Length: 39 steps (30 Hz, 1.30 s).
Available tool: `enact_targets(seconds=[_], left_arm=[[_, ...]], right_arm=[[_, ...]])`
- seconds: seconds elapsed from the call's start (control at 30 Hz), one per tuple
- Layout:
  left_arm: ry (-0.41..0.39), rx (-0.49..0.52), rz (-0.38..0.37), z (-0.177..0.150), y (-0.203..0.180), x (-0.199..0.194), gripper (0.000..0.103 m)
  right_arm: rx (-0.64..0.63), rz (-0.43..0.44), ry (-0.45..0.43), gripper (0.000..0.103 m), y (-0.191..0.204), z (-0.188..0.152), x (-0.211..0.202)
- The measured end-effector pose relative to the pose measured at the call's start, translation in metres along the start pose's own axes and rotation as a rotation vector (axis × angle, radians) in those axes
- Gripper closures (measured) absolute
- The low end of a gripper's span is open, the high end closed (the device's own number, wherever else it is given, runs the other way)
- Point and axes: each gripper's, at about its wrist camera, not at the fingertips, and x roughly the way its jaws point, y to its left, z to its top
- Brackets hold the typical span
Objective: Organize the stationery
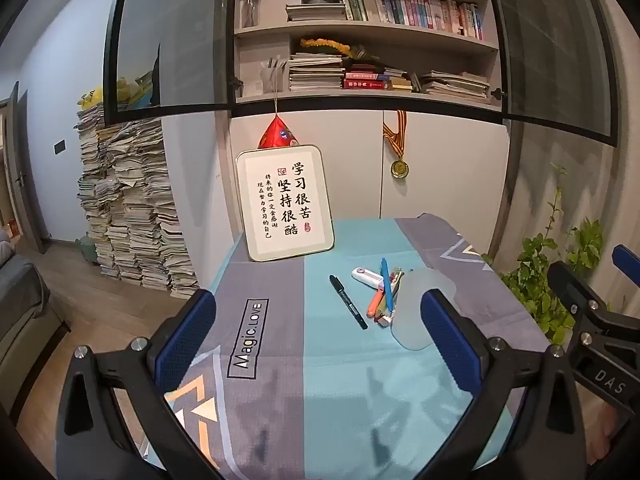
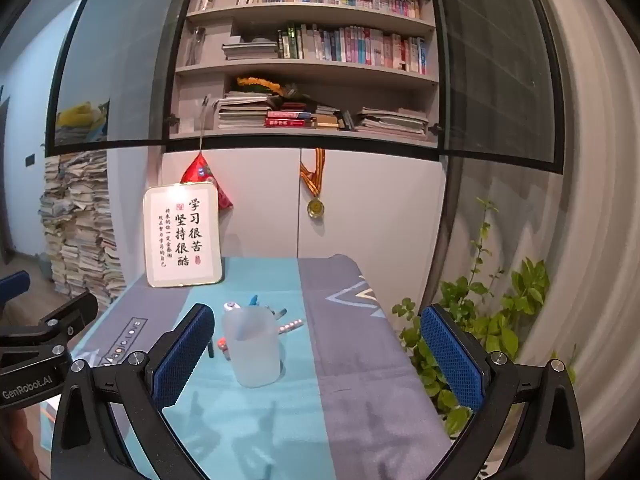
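A translucent plastic cup (image 2: pixel 254 346) stands upright on the teal and grey tablecloth (image 2: pixel 280 432); in the left wrist view the cup (image 1: pixel 416 308) is partly behind my left gripper's right finger. Beyond the cup lies a loose pile of pens (image 1: pixel 386 294), with a black marker (image 1: pixel 348 301) to its left and a white correction tape (image 1: pixel 366 274) at its far end. My left gripper (image 1: pixel 316 330) is open and empty, short of the marker. My right gripper (image 2: pixel 316 346) is open and empty, the cup just ahead near its left finger. The cup hides part of the pens (image 2: pixel 276 318).
A framed calligraphy sign (image 1: pixel 286 202) leans against the white cabinet at the table's far edge. A medal (image 1: pixel 400 168) hangs on the cabinet door. A potted green plant (image 2: pixel 472 320) stands off the table's right side. Tall paper stacks (image 1: pixel 128 204) fill the floor at left.
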Motion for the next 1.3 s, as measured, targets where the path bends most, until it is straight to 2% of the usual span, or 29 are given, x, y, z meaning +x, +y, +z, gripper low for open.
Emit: enact_targets(seconds=[0.5,0.77,1.07,1.3], left_arm=[[-0.044,0.005,-0.020,0.001,0.000,-0.007,0.001],[-0.037,-0.003,-0.051,-0.001,0.002,-0.006,0.002],[-0.015,-0.036,-0.054,-0.003,0.006,0.000,0.002],[-0.041,-0.008,-0.048,-0.005,0.002,0.000,0.002]], right_arm=[[0.001,0.001,-0.004,0.000,0.000,0.001,-0.001],[0.004,0.002,-0.007,0.000,-0.001,-0.001,-0.001],[0.007,0.003,0.002,0.000,0.000,0.000,0.001],[0.009,0.004,0.003,0.000,-0.001,-0.001,0.003]])
